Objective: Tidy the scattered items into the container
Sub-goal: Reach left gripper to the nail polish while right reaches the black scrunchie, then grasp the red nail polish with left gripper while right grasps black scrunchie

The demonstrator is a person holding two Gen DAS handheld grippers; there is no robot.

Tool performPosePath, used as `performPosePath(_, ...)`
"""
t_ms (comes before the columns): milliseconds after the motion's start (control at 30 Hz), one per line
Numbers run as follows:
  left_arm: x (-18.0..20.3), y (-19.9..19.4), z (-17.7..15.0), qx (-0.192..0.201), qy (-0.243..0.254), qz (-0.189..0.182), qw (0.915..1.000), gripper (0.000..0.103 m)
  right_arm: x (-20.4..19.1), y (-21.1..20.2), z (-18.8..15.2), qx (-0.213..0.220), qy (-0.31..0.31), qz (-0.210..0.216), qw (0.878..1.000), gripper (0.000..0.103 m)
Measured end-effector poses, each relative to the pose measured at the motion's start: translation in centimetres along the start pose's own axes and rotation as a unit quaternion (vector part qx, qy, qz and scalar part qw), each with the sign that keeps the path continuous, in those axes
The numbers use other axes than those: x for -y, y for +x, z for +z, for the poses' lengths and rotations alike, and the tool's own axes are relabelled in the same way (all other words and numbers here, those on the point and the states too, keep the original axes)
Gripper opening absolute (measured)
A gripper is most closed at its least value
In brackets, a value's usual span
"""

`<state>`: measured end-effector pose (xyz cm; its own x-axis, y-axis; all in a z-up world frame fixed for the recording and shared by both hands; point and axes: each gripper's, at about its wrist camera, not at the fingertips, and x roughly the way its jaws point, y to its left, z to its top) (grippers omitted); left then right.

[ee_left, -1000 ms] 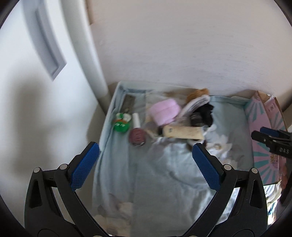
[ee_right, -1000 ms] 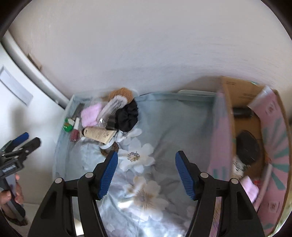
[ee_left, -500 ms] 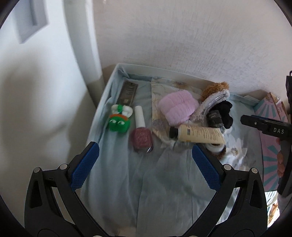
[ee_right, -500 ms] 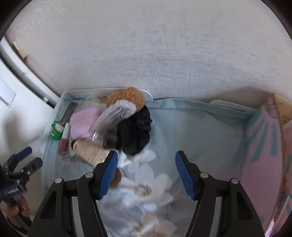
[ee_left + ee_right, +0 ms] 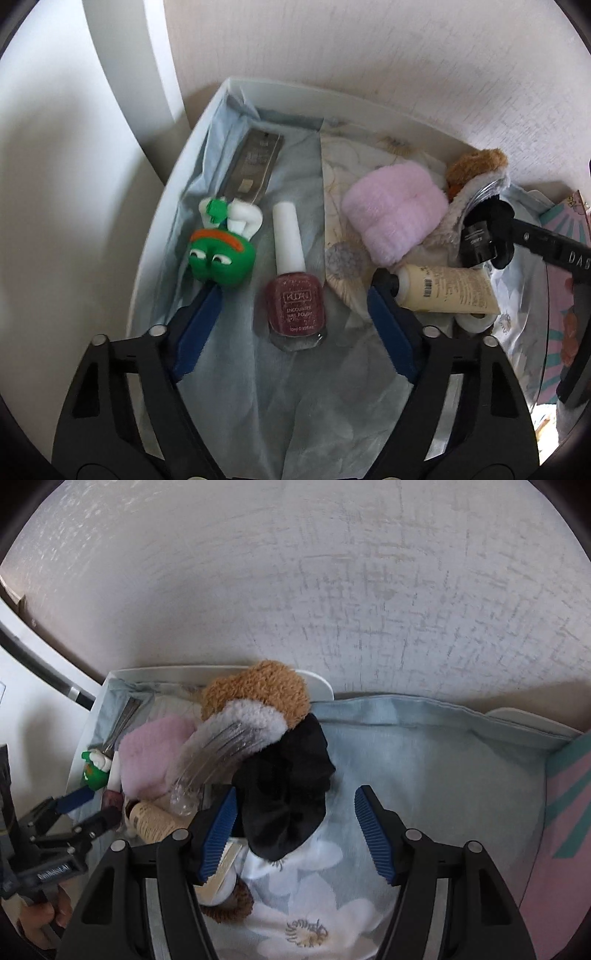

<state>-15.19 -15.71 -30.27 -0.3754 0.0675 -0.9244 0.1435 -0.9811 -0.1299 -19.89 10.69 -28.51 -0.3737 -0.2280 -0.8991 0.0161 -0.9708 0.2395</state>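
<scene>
My left gripper is open, its pads on either side of a maroon nail polish bottle with a white cap lying on the blue cloth. A green frog toy lies to its left, a dark sachet behind. A pink fluffy roll and a cream tube lie to the right. My right gripper is open, low over a black scrunchie; a brown scrunchie and a grey fluffy headband lie behind it.
The cloth lies in a white tray against a textured wall. The pink and teal container stands at the right edge. A white roll lies under the tube. A white door frame stands left.
Both grippers have moved forward and down toward the pile. The left now brackets the nail polish bottle; the right has closed in over the black scrunchie.
</scene>
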Motion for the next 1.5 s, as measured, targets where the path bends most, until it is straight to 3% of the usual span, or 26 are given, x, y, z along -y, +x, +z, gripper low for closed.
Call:
performPosePath(133, 0.9, 0.5, -0.5, 0.001, 0.030, 0.023, 0.9993, 0.070, 0.5, 0.5, 0.4, 0.000, 0.008, 0.006, 1.000, 0.061)
performPosePath(300, 1.0, 0.5, -0.9, 0.013, 0.029, 0.032, 0.9990, 0.065, 0.7, 0.9, 0.6, -0.004, 0.003, 0.007, 1.000, 0.061)
performPosePath(400, 0.7, 0.4, -1.0, 0.017, 0.023, 0.038, 0.9988, 0.052, 0.5, 1.4, 0.6, -0.013, -0.012, -0.004, 1.000, 0.061)
performPosePath(467, 0.6, 0.4, -1.0, 0.019, 0.020, 0.033, 0.9991, 0.038, 0.0, 1.5, 0.6, -0.011, -0.030, -0.017, 0.999, 0.061)
performPosePath(500, 0.6, 0.4, -1.0, 0.019, 0.019, 0.032, 0.9991, 0.037, -0.3, 1.6, 0.6, -0.011, -0.037, -0.025, 0.999, 0.061)
performPosePath(533, 0.6, 0.4, -1.0, 0.019, 0.017, 0.031, 0.9992, 0.036, -0.6, 1.7, 0.6, -0.010, -0.044, -0.035, 0.998, 0.058)
performPosePath(600, 0.7, 0.5, -1.0, 0.020, 0.014, 0.030, 0.9993, 0.032, -1.2, 1.6, 0.5, -0.007, -0.064, -0.055, 0.996, 0.041)
performPosePath(633, 0.7, 0.5, -1.1, 0.022, 0.011, 0.027, 0.9993, 0.029, -1.5, 1.6, 0.5, -0.006, -0.072, -0.056, 0.996, 0.026)
performPosePath(767, 0.7, 0.4, -1.4, 0.027, 0.003, 0.022, 0.9994, 0.029, -2.0, 1.0, 0.3, 0.005, -0.085, -0.063, 0.994, 0.012)
performPosePath(967, 1.1, -0.8, -1.7, 0.039, 0.003, 0.012, 0.9992, 0.029, -1.8, -1.2, -0.6, 0.027, -0.088, -0.070, 0.993, 0.011)
performPosePath(1333, 2.4, -2.1, -1.5, 0.046, 0.008, 0.003, 0.9989, 0.029, 2.1, -4.9, -2.7, 0.024, -0.056, -0.050, 0.997, 0.011)
performPosePath(1500, 2.3, -2.8, -0.2, 0.054, 0.016, 0.007, 0.9984, 0.029, 2.0, -5.6, -2.9, 0.020, -0.054, -0.045, 0.997, 0.011)
